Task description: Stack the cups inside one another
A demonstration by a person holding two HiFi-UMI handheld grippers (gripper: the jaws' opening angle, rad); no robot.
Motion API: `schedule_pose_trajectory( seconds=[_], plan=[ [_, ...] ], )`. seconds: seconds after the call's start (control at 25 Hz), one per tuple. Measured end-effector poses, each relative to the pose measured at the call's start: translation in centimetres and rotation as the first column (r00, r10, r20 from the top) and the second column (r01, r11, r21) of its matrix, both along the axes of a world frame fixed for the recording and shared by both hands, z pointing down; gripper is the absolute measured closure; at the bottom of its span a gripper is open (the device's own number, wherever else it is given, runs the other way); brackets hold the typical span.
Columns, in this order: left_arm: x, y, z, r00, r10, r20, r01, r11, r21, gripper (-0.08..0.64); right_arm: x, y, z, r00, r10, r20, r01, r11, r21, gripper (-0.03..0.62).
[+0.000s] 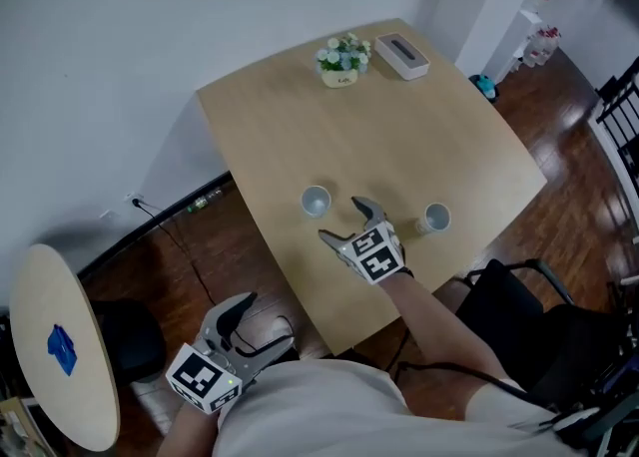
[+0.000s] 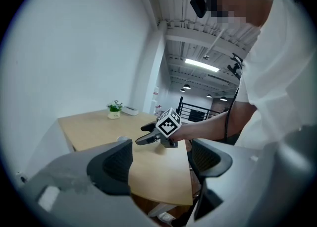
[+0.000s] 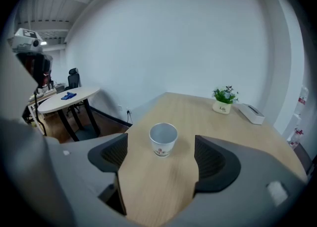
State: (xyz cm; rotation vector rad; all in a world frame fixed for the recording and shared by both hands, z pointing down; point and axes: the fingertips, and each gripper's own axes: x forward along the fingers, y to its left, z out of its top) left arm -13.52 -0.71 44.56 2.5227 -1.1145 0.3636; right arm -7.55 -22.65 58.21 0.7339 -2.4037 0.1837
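Two small white cups stand upright on the wooden table (image 1: 300,116). One cup (image 1: 316,202) is near the left edge, the other cup (image 1: 435,218) near the front right corner. My right gripper (image 1: 344,222) hovers between them, open and empty, pointing at the left cup. In the right gripper view that cup (image 3: 163,139) sits just beyond the spread jaws of the right gripper (image 3: 161,159). My left gripper (image 1: 262,327) is off the table, low by the person's body, open and empty. In the left gripper view its own jaws frame the table edge, with the left gripper (image 2: 161,164) well short of the cups.
A potted plant (image 1: 342,58) and a white tissue box (image 1: 401,55) stand at the table's far edge. A round side table (image 1: 60,345) with a blue object is at the lower left. A black chair (image 1: 529,310) is at the front right. Cables lie on the floor.
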Motion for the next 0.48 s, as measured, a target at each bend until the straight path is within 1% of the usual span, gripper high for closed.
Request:
schedule_pose_trajectory(
  seconds=[0.08,0.24,0.36,0.44,0.48],
  plan=[
    [-1.7,0.8,0.3,0.999,-0.035,0.018,0.035,0.999,-0.01,0.166,-2.1,-0.9,1.4,1.0,-0.003,-0.011,0.003,1.0,-0.002,0.167],
    [-5.2,2.3,0.6,0.993,-0.105,0.047,0.106,0.994,-0.02,0.166,-5.0,-3.3,4.5,0.999,0.034,-0.037,-0.035,0.999,-0.018,0.163],
    [-7.3,3.3,0.9,0.989,-0.139,0.06,0.141,0.989,-0.034,0.166,-6.1,-4.8,6.8,0.996,0.067,-0.057,-0.07,0.996,-0.054,0.163],
    [-8.2,3.4,0.8,0.988,-0.143,0.064,0.146,0.988,-0.041,0.166,-6.3,-5.6,7.2,0.994,0.088,-0.061,-0.092,0.994,-0.063,0.164],
    [-8.4,3.3,0.8,0.988,-0.14,0.063,0.143,0.989,-0.044,0.166,-6.3,-5.8,6.9,0.994,0.098,-0.056,-0.101,0.993,-0.06,0.191]
  ],
)
